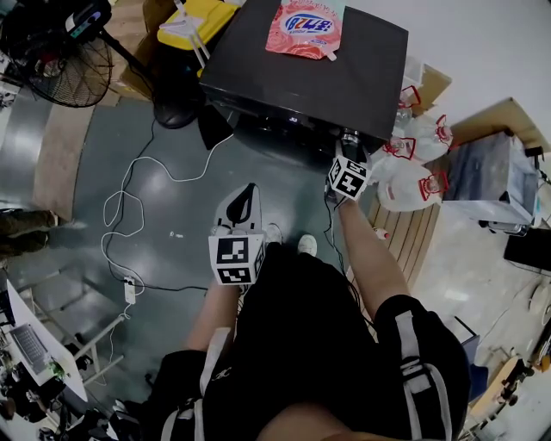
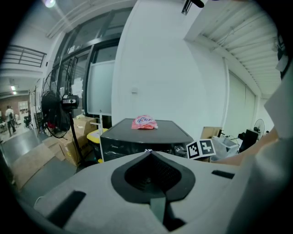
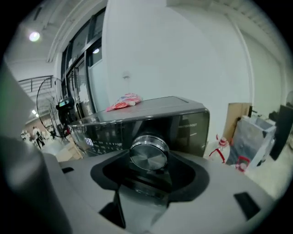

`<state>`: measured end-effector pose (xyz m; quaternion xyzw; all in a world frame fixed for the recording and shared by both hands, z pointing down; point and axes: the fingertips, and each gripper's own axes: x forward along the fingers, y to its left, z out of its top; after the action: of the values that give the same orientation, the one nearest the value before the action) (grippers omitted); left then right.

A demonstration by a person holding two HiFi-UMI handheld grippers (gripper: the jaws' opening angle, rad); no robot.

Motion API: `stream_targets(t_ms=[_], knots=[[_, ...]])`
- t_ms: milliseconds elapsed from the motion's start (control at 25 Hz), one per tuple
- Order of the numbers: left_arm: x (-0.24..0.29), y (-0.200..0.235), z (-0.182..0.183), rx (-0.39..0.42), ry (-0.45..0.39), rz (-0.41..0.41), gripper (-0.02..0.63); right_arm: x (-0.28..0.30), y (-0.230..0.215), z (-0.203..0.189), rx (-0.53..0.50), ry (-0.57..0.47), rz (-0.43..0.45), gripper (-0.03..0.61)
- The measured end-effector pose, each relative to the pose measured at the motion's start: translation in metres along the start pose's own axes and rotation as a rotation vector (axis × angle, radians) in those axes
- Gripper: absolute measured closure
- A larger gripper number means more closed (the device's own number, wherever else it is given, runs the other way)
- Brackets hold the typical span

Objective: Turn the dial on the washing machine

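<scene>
The dark washing machine (image 1: 284, 77) stands ahead of me with a pink detergent pouch (image 1: 306, 27) on its lid. Its silver dial (image 3: 148, 154) is on the right of the front panel. My right gripper (image 1: 347, 153) reaches up to that panel. In the right gripper view the dial sits in the notch of the right gripper (image 3: 149, 161), which is shut around it. My left gripper (image 1: 248, 191) hangs lower and left, away from the machine, jaws together and empty. The left gripper (image 2: 150, 160) faces the washing machine (image 2: 137, 137) from a distance.
A standing fan (image 1: 65, 52) and a yellow bin (image 1: 194, 21) are left of the machine. White cable (image 1: 129, 207) loops over the grey floor to a power strip (image 1: 130, 288). White plastic bags (image 1: 409, 168) lie on a wooden pallet at the right.
</scene>
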<state>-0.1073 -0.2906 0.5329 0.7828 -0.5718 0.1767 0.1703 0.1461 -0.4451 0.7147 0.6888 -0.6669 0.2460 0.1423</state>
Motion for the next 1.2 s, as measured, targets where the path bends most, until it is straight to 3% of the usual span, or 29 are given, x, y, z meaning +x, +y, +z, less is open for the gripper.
stream_targets(t_ms=[160, 680, 1080, 1200], knots=[[0.0008, -0.0043, 0.0004, 0.004, 0.0, -0.001, 0.618, 0.0007, -0.0017, -0.0001, 0.08, -0.002, 0.032, 0.339], [-0.0078, -0.0005, 0.0012, 0.011, -0.001, 0.012, 0.618, 0.0004, -0.0018, -0.001, 0.122, -0.004, 0.05, 0.339], [-0.0077, -0.0017, 0.0031, 0.024, -0.002, 0.005, 0.618, 0.0012, -0.006, -0.0069, 0.638, -0.025, 0.285, 0.339], [-0.0064, -0.0028, 0.0065, 0.028, -0.005, 0.001, 0.618, 0.0008, -0.0059, -0.0058, 0.663, -0.032, 0.296, 0.339]])
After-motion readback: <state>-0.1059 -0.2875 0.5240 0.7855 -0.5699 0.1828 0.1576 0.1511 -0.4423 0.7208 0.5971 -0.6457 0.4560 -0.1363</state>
